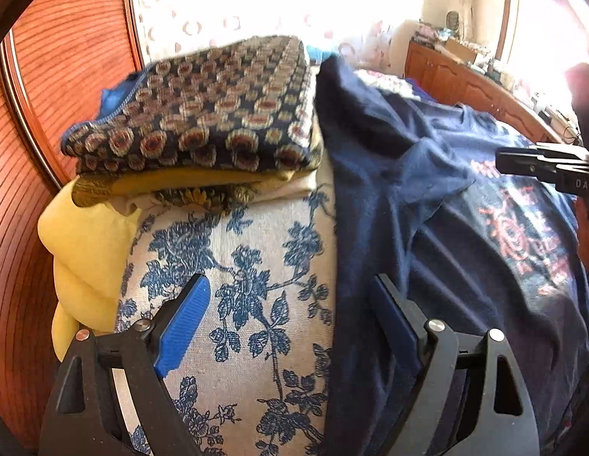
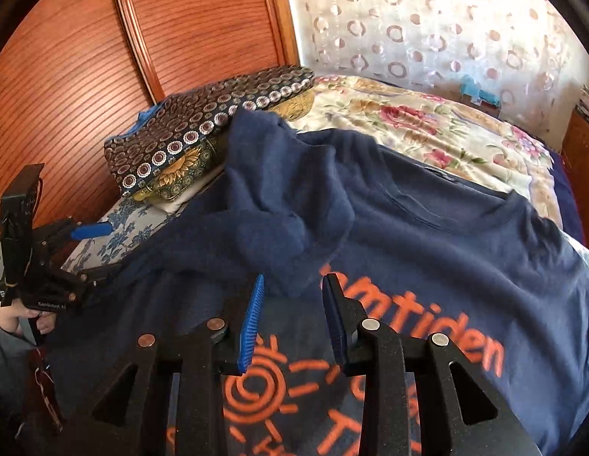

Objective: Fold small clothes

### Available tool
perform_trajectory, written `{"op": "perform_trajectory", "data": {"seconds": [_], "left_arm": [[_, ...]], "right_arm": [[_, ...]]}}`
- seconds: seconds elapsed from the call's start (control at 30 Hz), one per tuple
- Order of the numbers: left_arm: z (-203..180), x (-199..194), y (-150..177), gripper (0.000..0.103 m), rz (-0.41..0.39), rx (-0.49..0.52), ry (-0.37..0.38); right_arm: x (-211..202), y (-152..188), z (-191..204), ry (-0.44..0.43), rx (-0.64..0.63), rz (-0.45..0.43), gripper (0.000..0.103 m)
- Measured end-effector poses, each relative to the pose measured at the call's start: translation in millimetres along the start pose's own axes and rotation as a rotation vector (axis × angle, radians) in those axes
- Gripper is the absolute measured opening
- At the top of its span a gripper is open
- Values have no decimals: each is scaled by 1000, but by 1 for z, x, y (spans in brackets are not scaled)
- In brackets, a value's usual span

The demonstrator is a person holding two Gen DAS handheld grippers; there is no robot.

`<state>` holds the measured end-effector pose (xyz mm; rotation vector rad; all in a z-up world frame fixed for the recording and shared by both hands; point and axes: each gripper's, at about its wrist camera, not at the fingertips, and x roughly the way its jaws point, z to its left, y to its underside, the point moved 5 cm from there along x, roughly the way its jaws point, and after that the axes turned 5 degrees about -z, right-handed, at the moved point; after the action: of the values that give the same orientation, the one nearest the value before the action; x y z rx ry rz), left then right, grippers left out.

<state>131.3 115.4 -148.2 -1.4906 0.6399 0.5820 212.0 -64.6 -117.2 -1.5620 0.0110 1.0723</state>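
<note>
The navy T-shirt (image 2: 427, 228) lies spread on the bed, print side up, with orange letters and a sun drawing. One sleeve (image 2: 279, 205) is folded over onto the chest. The right gripper (image 2: 292, 319) hangs just above the print, near the folded sleeve; its jaws are partly apart and no cloth is between the blue pads. The left gripper (image 1: 290, 326) stands wide open and holds nothing: one finger is over the blue-flowered sheet (image 1: 249, 250), the other over the left edge of the shirt (image 1: 374, 174).

The left wrist view shows a yellow cloth (image 1: 85, 250) at the bed's edge and a wooden cabinet (image 1: 465, 79) with small things on top, far behind. The right wrist view shows instead a flowered quilt (image 2: 427, 125) beyond the shirt and a hand (image 2: 17, 315) on the left gripper's handle.

Both views show a stack of folded clothes (image 1: 203, 121) beside the shirt, against the wooden headboard (image 2: 85, 64).
</note>
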Motion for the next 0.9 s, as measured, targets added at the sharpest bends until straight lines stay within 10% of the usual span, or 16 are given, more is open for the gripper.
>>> {"op": "perform_trajectory", "data": {"seconds": [0.33, 0.9], "left_arm": [[-45, -40, -37, 87, -170, 0, 96], [-134, -5, -25, 87, -56, 131, 194]], "right_arm": [[-116, 24, -71, 186, 91, -151, 54], [-190, 145, -217, 454, 432, -56, 54]]}}
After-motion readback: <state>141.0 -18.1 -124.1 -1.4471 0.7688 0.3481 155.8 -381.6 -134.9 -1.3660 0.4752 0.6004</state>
